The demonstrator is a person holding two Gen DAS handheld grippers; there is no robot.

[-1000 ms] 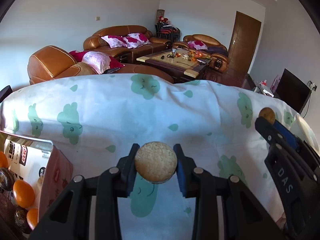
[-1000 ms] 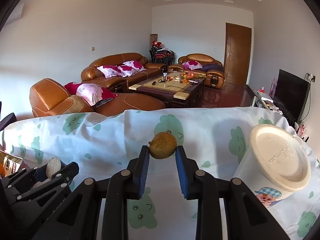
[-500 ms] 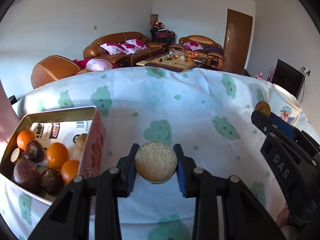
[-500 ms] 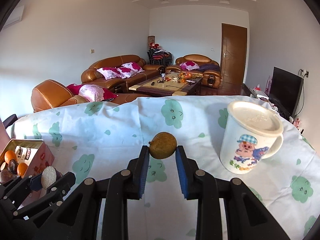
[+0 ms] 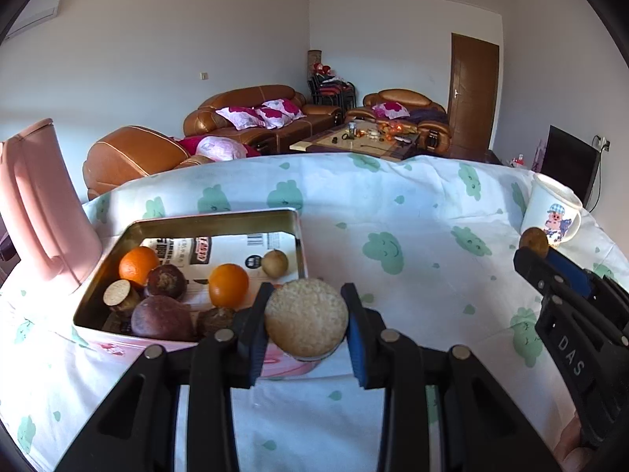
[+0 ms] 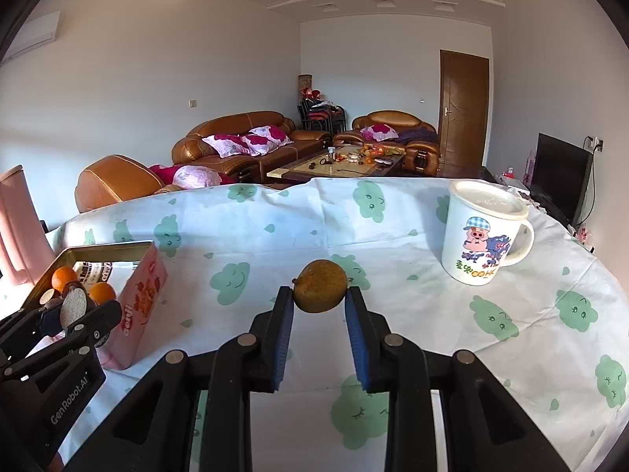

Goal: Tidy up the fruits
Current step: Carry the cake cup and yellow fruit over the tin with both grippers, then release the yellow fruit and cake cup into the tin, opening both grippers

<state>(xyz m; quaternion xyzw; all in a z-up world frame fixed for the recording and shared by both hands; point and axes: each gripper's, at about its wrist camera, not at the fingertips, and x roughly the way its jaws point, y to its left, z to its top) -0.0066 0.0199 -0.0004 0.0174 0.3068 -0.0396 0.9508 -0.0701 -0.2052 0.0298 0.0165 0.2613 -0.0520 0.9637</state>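
My left gripper is shut on a pale round piece with a rough cut face. It hangs just above the near right corner of an open tin box. The box holds oranges, dark purple fruits, a small brown fruit and a cut stalk piece. My right gripper is shut on a small yellow-brown fruit, above the cloth to the right of the tin box. Each gripper shows at the edge of the other's view.
A lidded white mug with a cartoon pig stands at the right on the cloud-print tablecloth. A pink jug stands left of the box. Beyond the table's far edge are brown sofas and a coffee table.
Both grippers have travelled across the table towards the tin box, each keeping its piece. The box has come fully into the left view, and the mug now stands farther off in the right view.
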